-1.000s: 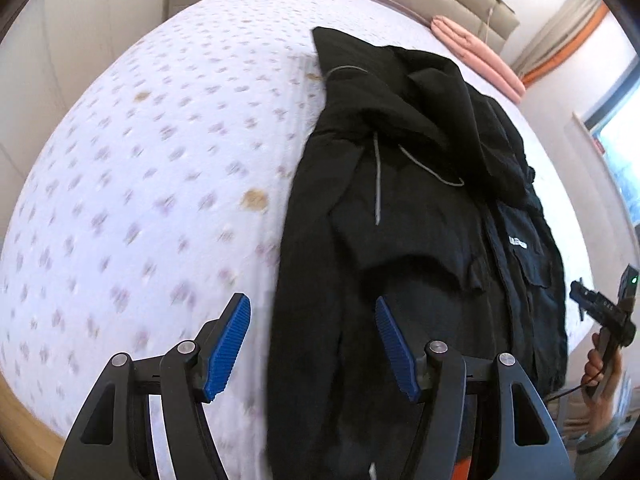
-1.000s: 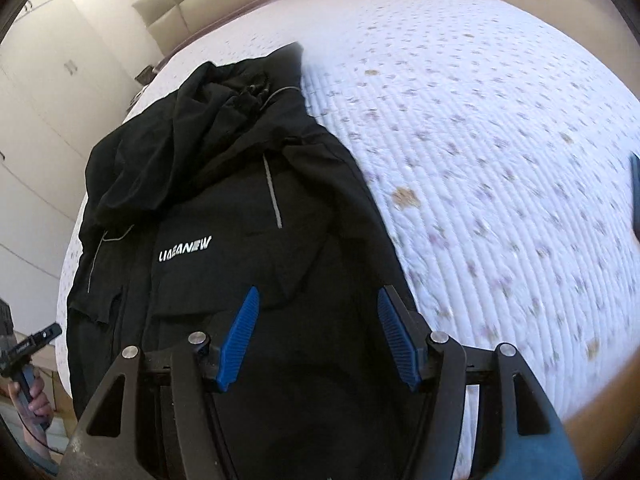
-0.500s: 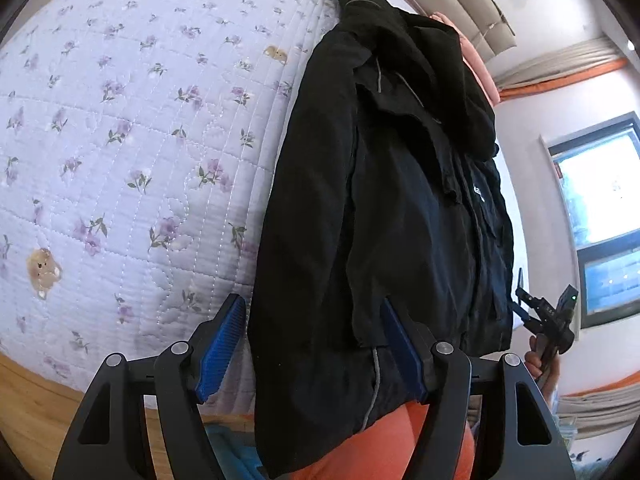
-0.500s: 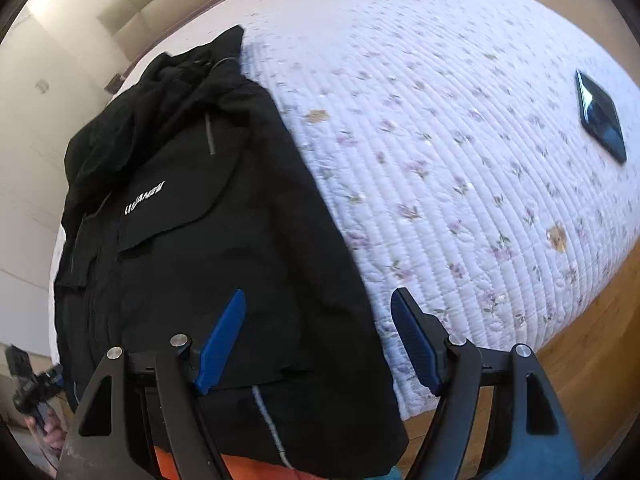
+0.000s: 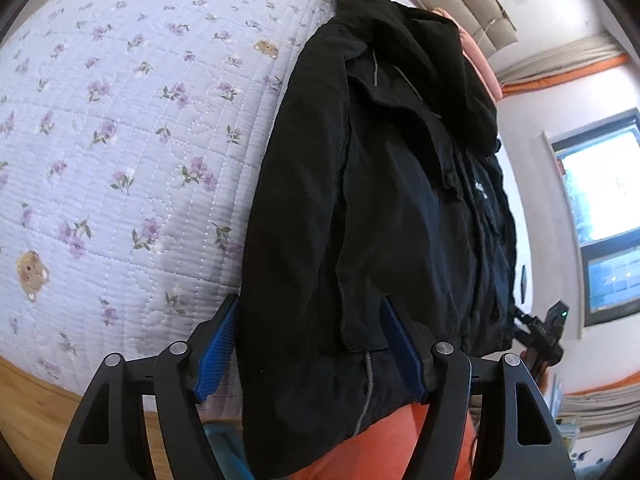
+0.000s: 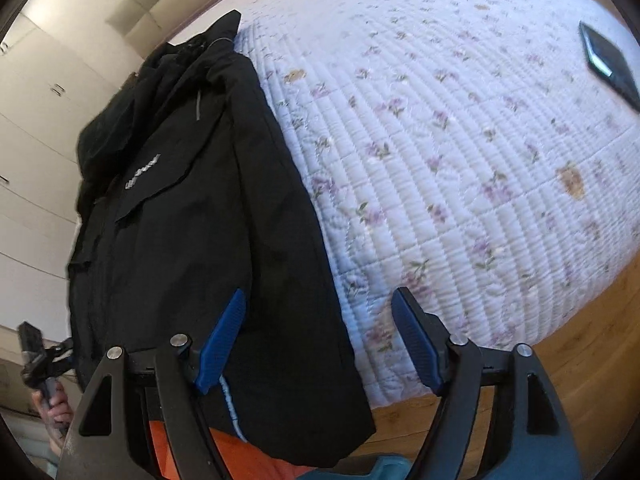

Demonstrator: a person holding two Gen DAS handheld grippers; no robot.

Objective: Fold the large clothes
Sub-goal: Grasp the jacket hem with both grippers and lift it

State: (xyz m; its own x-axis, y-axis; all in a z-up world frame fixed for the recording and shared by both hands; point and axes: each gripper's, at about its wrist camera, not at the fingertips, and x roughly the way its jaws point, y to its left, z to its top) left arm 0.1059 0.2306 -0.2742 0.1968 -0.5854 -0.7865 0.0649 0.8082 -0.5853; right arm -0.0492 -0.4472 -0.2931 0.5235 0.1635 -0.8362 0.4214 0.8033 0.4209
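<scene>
The left gripper (image 5: 310, 348) hangs with its jaws spread wide, gripping nothing, over the hem of the black jacket (image 5: 384, 208), which lies lengthwise on the floral quilt (image 5: 120, 140), hem draped over the near edge. The right gripper (image 6: 318, 340) is likewise spread, empty, straddling the jacket's side edge. One sleeve looks folded in; judging by this, the lengthwise folds remain

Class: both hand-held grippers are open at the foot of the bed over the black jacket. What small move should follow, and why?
Probably close the left hand-held gripper on the black jacket hem hanging off the quilted bedspread. Its jaws already straddle that hem, and nothing is gripped yet.
</scene>
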